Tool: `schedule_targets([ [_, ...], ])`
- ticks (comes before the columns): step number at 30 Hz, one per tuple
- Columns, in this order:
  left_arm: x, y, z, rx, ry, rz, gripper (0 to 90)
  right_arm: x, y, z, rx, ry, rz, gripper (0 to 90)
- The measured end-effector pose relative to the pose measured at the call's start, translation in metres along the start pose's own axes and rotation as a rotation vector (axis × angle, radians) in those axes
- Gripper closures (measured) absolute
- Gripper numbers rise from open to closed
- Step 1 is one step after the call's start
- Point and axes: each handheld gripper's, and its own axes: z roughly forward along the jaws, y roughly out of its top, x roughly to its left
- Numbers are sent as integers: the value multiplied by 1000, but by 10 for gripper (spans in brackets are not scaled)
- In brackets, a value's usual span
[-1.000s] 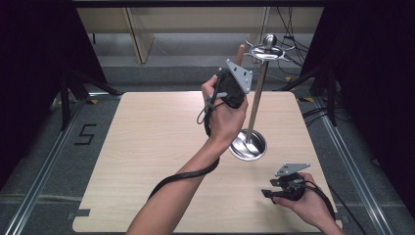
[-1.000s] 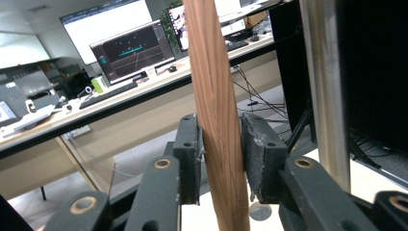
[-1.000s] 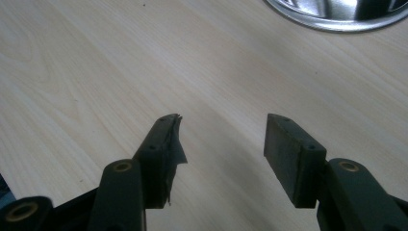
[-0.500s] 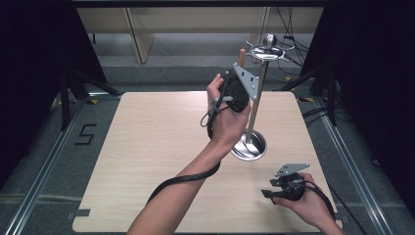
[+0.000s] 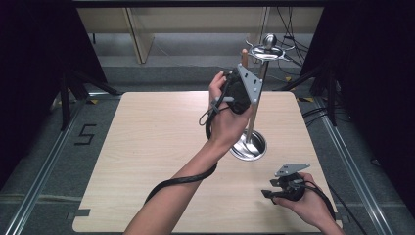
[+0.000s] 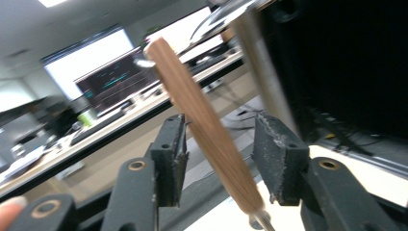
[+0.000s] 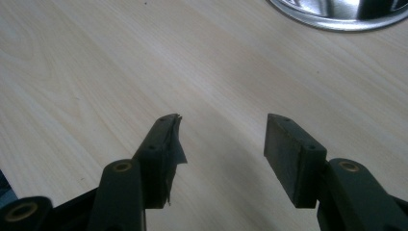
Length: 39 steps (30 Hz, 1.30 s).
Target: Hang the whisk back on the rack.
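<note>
A metal stand rises from a round base (image 5: 248, 146) on the wooden table (image 5: 147, 147), its pole (image 5: 254, 117) topped by a hooked rack (image 5: 268, 49). A utensil's wooden handle (image 5: 244, 53) sticks up beside the pole near the top. My left gripper (image 5: 243, 67) is held high against it. In the left gripper view the handle (image 6: 202, 120) slants between the open jaws of that gripper (image 6: 219, 144), with a gap on each side, and the pole (image 6: 262, 62) stands just behind. My right gripper (image 5: 268, 193) rests low at the table's front right, open over bare wood (image 7: 221, 144).
The stand's shiny base (image 7: 337, 12) lies just beyond the right gripper. A black cable (image 5: 181, 178) trails from the left gripper along the forearm. Dark curtains (image 5: 34, 73) flank the table, and metal floor rails (image 5: 44, 166) run along both sides.
The left gripper has moved right and slightly up to the stand's top, so the wooden handle now sits between its jaws. The right gripper has stayed put.
</note>
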Motion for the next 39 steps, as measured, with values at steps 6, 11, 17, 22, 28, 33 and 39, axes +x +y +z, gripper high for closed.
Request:
schedule_targets([
  [6,22,-18,-21,9,-109,-48,486,1,-1,1,-21,5,19,472],
  [11,56,-52,-47,105,-185,-125,426,0,0,0,-3,-2,0,472],
  [17,99,-111,-85,219,-205,-275,364,2,1,-1,-31,-5,32,472],
  [22,122,-168,-118,317,-214,-417,330,1,1,0,-48,-22,19,472],
  [28,130,-236,-154,447,-201,-445,315,1,1,-1,-62,-31,21,472],
  [33,111,-286,-181,548,-236,-473,350,0,1,2,-88,-41,28,472],
  [39,108,-281,-189,561,-291,-423,375,0,2,-2,-90,-36,29,474],
])
